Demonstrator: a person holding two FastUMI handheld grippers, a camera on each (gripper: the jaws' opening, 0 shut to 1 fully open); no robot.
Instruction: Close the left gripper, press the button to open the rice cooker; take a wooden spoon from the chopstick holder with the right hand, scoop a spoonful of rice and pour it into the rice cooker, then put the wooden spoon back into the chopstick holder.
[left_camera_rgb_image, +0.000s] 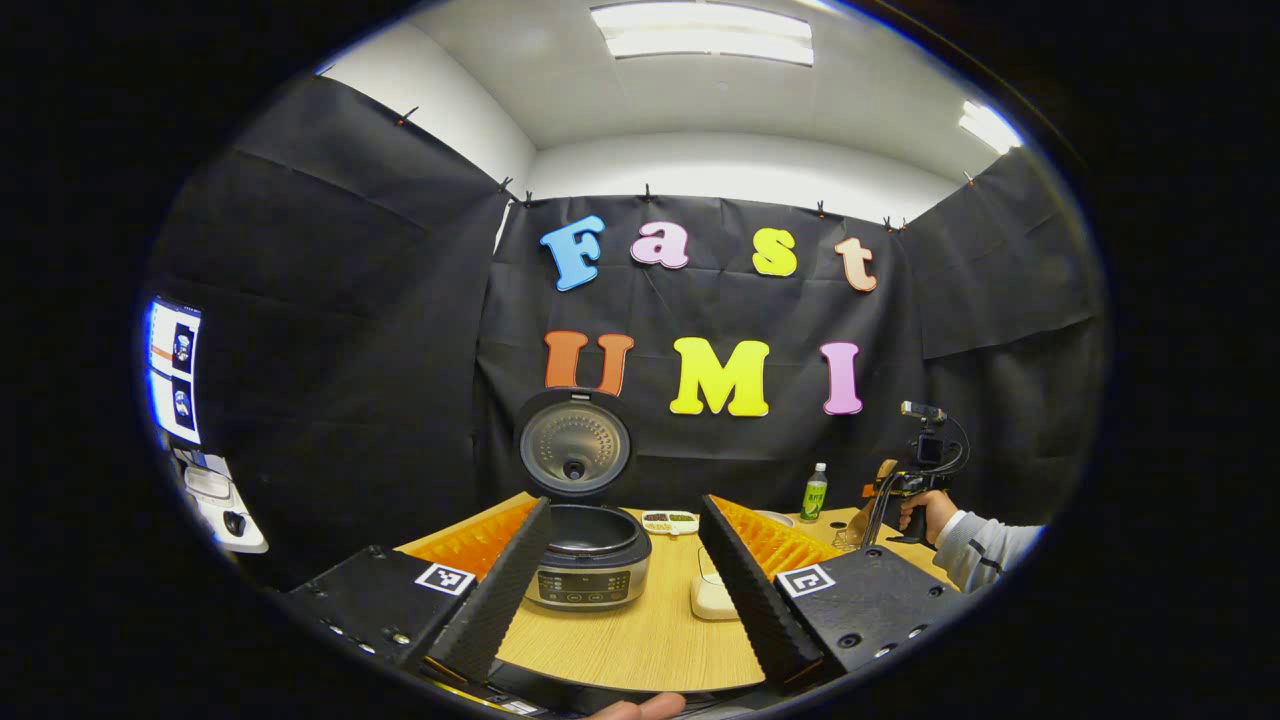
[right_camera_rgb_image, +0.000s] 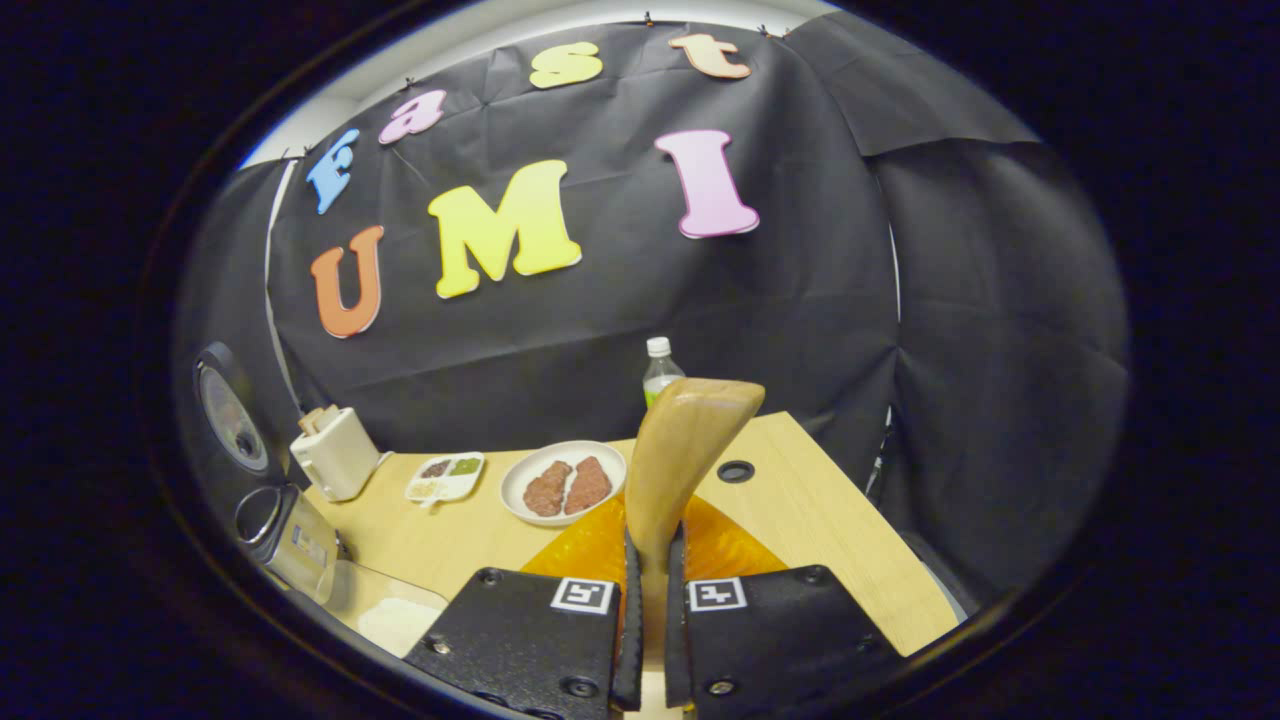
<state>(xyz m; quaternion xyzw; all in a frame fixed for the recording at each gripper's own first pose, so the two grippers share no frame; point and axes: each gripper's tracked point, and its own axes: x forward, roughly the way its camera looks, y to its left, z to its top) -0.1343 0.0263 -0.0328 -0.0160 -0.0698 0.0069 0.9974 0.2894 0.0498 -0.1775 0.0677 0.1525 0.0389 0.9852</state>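
Tabletop carries the rice cooker, lid already up, pot open. In the left gripper view the cooker sits at 12 o'clock between the left claw's wide-spread fingers, nothing held. Right claw is clamped narrow on the wooden spoon handle – bowl sticks up toward 12 o'clock, looks empty. White rice tray lies at 9 o'clock of that claw, low and near; cooker edge beyond it at 10. Chopstick holder I can't pick out.

Risks – the grip is on a thin handle, so the spoon may twist when digging into rice; a tilted bowl would spill grains on the tabletop before reaching the pot; the swing could clip the raised lid.
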